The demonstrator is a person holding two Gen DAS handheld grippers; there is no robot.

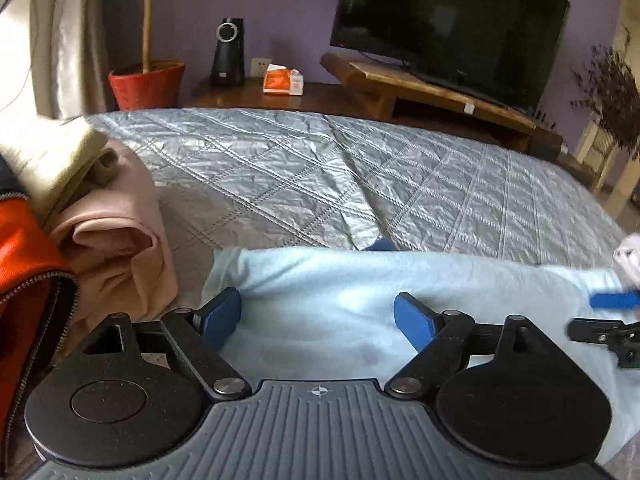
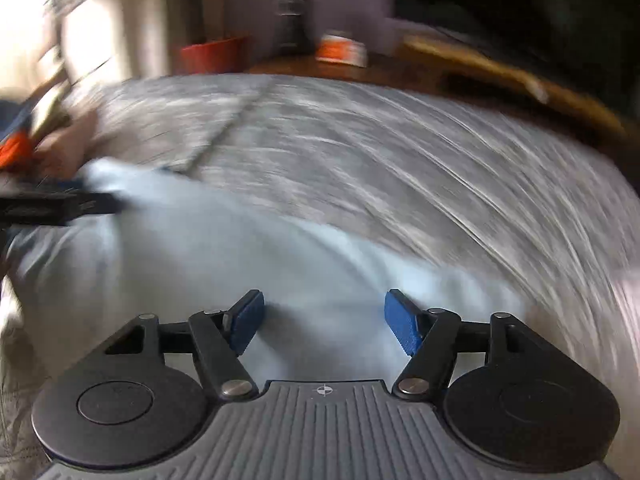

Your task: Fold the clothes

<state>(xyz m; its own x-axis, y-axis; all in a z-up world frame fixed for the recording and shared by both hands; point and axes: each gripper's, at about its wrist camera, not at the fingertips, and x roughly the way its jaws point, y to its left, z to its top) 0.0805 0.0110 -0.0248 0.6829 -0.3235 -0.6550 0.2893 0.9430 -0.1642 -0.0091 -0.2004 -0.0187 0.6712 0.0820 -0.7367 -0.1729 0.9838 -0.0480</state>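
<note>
Lying straight ahead of both tools, the light blue garment (image 1: 340, 300) stretched across the near edge of the grey quilted bed (image 1: 320, 168), its long axis running left to right in front of the person. The left gripper (image 1: 318, 316) hung over the garment's left end with its jaws wide and nothing between them; the right gripper (image 2: 324, 320) sat over the right part of the cloth, jaws likewise wide and empty, so each hand had one end near it. The right wrist view was heavily blurred. The garment looked soft and matte, with a rounded far edge that suggested a doubled layer, though how many folds it held could not be told. To the left lay a pile of other clothes: pink (image 1: 116, 232), cream (image 1: 52, 156) and orange with a zip (image 1: 28, 264).
</note>
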